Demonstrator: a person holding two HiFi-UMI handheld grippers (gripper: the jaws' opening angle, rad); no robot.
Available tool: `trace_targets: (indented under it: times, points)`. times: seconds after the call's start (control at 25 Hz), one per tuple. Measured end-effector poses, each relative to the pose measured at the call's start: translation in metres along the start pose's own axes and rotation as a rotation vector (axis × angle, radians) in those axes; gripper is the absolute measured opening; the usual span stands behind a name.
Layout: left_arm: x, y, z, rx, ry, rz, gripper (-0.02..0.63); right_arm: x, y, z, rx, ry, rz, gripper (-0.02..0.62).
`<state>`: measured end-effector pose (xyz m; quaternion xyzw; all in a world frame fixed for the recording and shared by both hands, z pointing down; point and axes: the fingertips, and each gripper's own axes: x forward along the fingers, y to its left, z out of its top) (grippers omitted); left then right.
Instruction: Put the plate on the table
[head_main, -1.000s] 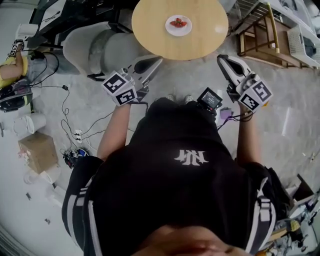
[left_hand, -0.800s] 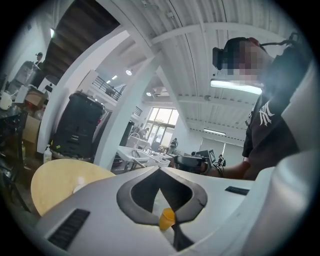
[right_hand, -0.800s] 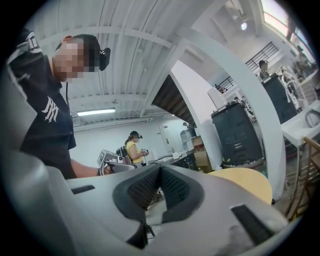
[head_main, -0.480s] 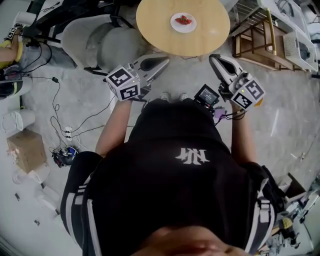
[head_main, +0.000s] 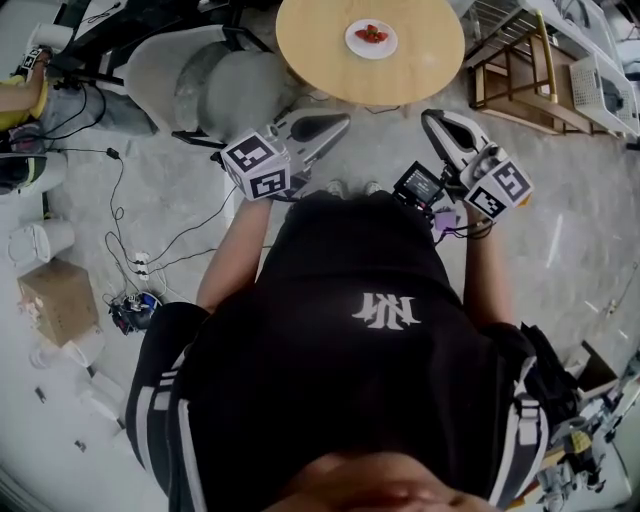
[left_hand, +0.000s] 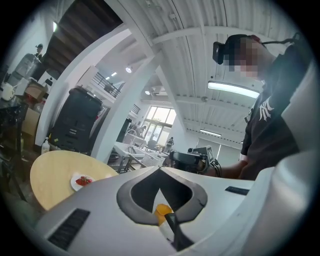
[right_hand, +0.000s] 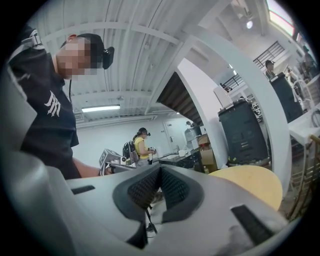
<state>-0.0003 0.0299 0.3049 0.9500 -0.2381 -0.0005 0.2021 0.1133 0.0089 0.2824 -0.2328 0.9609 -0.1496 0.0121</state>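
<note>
A white plate (head_main: 371, 38) with red food on it rests on the round wooden table (head_main: 320, 55) at the top of the head view. Both grippers are held level in front of the person, short of the table's near edge. My left gripper (head_main: 340, 122) is shut with nothing between its jaws. In the left gripper view its tips (left_hand: 160, 169) meet, and the plate (left_hand: 81, 181) lies on the table (left_hand: 50, 172) far to the left. My right gripper (head_main: 430, 118) is also shut and empty (right_hand: 160, 166), with the table (right_hand: 250, 182) off to its right.
Two grey chairs (head_main: 200, 80) stand left of the table and a wooden frame (head_main: 520, 70) stands to its right. Cables (head_main: 130, 220) and a cardboard box (head_main: 55, 298) lie on the floor at left. A person in a yellow shirt (right_hand: 141, 146) stands far off.
Both grippers have shifted a little across the floor, the left one rightward in the head view. The jaws stayed shut and the plate stayed on the table.
</note>
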Motion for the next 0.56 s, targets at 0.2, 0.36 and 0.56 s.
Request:
trace_targets:
  times: [0.2,0.36,0.56]
  points:
    - [-0.003,-0.005,-0.005,0.002,0.013,-0.002,0.012,-0.001,0.01,-0.002,-0.016,0.011,0.022,0.002]
    - [0.003,-0.003,-0.012,-0.005,0.028,0.003,0.012,-0.003,0.006,-0.005,-0.024,0.012,0.028,0.002]
    - [-0.001,-0.004,-0.017,-0.014,0.035,0.006,0.012,-0.004,0.009,-0.006,-0.024,0.008,0.029,0.002]
